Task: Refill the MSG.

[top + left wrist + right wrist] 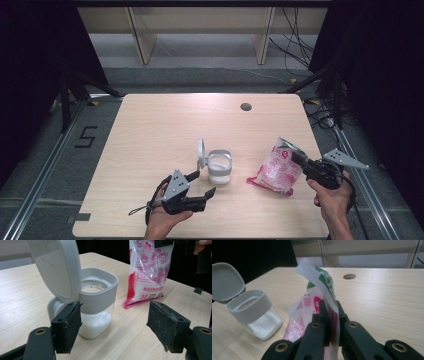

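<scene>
My right gripper (pixel 329 315) pinched the bag (pixel 277 170) top; my left gripper (pixel 115 327), fingers wide, faced the jar (pixel 96 312).

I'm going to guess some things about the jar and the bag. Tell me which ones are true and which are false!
1. The jar has its lid flipped open. True.
2. The jar is full to the top with white powder. False: the white grains fill only its lower part.
3. The right gripper pinches the top of the red and white bag. True.
4. The left gripper is squeezing the jar. False: its jaws stand open, short of the jar.
5. The bag lies inside the jar. False: it stands on the table beside the jar.
</scene>
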Action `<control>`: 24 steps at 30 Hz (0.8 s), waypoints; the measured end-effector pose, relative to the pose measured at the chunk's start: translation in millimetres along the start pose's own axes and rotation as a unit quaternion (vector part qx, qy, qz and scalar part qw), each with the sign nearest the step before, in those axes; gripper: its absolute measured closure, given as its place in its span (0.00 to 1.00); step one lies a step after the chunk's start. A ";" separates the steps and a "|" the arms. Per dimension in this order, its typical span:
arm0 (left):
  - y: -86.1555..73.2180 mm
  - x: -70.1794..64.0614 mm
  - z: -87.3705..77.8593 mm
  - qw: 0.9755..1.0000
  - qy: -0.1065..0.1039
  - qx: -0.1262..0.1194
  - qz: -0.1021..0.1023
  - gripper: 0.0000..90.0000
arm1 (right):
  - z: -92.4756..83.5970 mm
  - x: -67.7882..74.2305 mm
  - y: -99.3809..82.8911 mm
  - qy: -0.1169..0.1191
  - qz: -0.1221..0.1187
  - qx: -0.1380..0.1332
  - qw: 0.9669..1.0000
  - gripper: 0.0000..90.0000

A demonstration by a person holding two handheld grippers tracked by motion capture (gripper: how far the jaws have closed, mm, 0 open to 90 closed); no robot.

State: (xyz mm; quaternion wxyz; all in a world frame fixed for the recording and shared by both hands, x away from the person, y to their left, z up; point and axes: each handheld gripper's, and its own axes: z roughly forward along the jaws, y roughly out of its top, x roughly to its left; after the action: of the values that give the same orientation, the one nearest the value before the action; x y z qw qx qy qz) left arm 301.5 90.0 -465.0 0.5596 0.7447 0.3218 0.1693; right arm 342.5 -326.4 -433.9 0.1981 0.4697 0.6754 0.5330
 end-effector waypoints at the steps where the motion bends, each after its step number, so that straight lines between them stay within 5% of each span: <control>1: 0.0 1.1 -0.7 1.000 0.005 0.002 -0.004 0.30 | 1.8 -1.9 -1.1 0.006 -0.011 -0.013 1.000 1.00; 15: -0.9 29.0 -10.2 0.999 0.036 -0.014 -0.030 0.32 | 16.9 -7.5 -9.7 -0.018 -0.012 0.014 1.000 0.99; 17: -1.0 31.8 -10.7 0.998 0.041 -0.020 -0.039 0.33 | 17.4 -6.3 -10.9 -0.022 0.007 0.017 1.000 0.99; 18: -0.4 34.4 -12.0 0.998 0.046 -0.017 -0.031 0.33 | 17.7 -10.2 -10.7 -0.021 -0.007 0.019 1.000 0.99; 22: -1.0 38.2 -13.2 0.996 0.066 -0.022 -0.050 0.32 | 22.7 -15.0 -12.8 -0.032 0.007 0.005 0.999 0.99; 24: 0.1 40.8 -13.9 0.997 0.066 -0.018 -0.038 0.32 | 24.2 -13.1 -13.6 -0.037 0.022 0.008 0.999 0.98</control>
State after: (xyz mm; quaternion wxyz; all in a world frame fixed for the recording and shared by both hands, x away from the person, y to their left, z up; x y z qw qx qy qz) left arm 323.0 127.3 -464.8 0.5562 0.7090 0.3834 0.2024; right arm 361.6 -324.5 -457.9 0.2072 0.5059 0.6612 0.5137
